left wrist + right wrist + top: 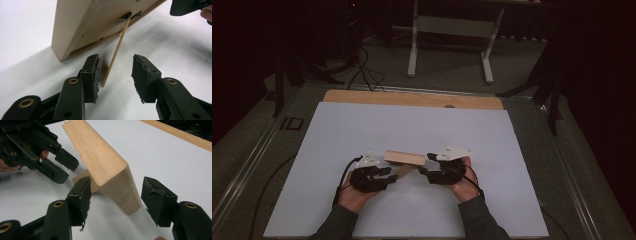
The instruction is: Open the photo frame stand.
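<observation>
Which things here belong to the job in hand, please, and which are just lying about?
Job in hand:
- wooden frame, propped on the white sheet
- its thin stand strip, between the open left jaws
- left gripper
- right gripper, jaws open around the frame's end

Lying about:
- table legs beyond
- floor cables

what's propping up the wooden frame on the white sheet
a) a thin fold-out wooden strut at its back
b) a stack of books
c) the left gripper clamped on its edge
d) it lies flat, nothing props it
a: in the left gripper view a thin wooden strut hinged to the back of the wooden frame slants down to the white sheet, between the open jaws of the left gripper, which don't press it.
</observation>
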